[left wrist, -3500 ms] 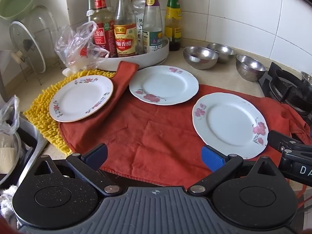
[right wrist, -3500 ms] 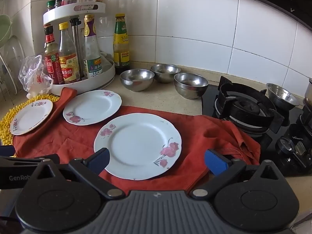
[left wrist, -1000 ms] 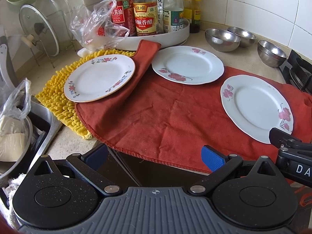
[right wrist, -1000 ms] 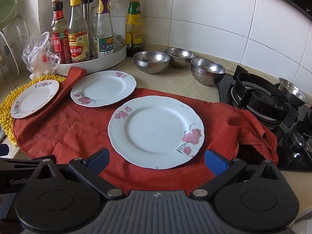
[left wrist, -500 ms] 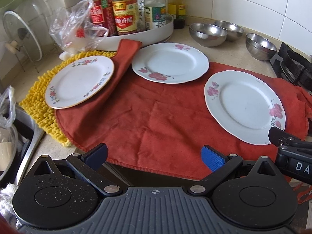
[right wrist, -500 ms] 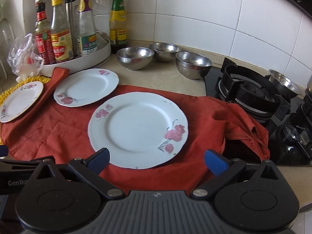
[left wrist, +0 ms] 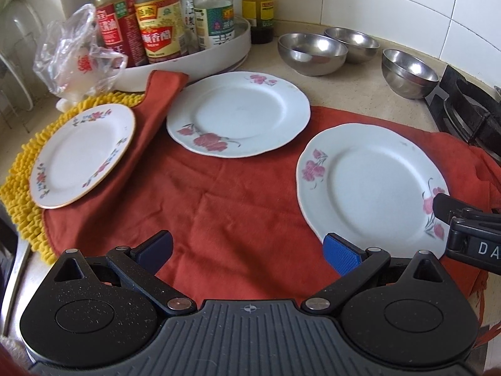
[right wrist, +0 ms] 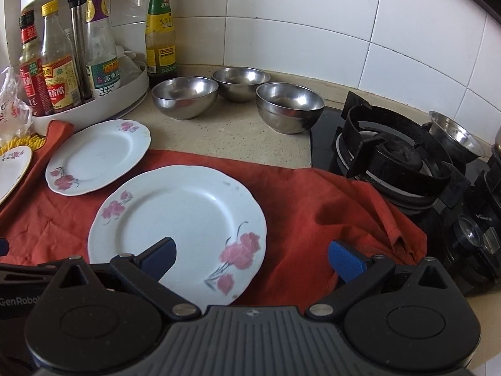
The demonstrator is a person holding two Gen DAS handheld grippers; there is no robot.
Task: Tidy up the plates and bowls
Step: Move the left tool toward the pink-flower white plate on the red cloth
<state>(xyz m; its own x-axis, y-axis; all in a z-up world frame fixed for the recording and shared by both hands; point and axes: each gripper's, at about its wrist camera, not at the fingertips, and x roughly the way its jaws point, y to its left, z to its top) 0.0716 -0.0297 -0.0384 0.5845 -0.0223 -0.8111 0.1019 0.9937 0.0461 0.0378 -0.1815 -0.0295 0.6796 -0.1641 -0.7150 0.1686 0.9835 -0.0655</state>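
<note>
Sauce bottles (left wrist: 158,28) are held in a round white tray (left wrist: 194,59) at the left. Three flowered plates (left wrist: 238,114) are laid on a wrinkled red cloth (left wrist: 225,206), with three empty steel bowls (left wrist: 313,53) behind on the speckled counter (right wrist: 231,134). The jaws of the left gripper (left wrist: 247,252) and right gripper (right wrist: 252,258) are spread wide, nothing gripped

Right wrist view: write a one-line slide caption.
Open right gripper above a flowered plate on red cloth.

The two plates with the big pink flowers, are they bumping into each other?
Apart. The left wrist view shows a strip of red cloth between the middle plate and the near plate; their rims don't meet.
</note>
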